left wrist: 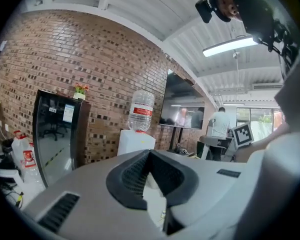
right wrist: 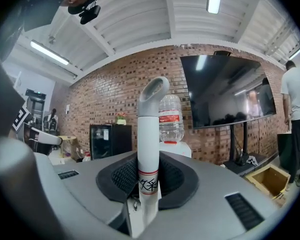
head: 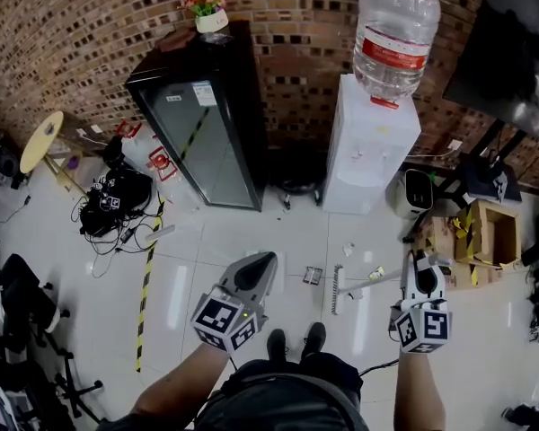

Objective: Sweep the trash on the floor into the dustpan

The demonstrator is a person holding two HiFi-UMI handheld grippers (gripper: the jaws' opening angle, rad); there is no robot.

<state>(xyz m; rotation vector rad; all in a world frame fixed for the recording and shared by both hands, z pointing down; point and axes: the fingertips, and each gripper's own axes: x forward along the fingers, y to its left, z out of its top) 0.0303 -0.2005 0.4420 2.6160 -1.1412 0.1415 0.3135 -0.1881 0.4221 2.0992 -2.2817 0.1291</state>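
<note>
My right gripper (head: 419, 259) is shut on the white broom handle (right wrist: 149, 149), which stands upright between its jaws in the right gripper view. In the head view the handle slants left and down to the white broom head (head: 337, 291) on the tiled floor. Small scraps of trash lie near it: a dark one (head: 313, 276), a pale one (head: 349, 250) and another (head: 375, 273) by the handle. My left gripper (head: 266, 260) hangs over the floor left of the scraps, jaws together and holding nothing (left wrist: 150, 156). I see no dustpan in any view.
A black glass-door fridge (head: 207, 124) and a white water dispenser (head: 373, 142) stand against the brick wall. Cardboard boxes (head: 485, 236) sit at the right, a tangle of cables (head: 117, 205) at the left. Yellow-black tape (head: 146, 285) runs along the floor. The person's shoes (head: 292, 341) are below.
</note>
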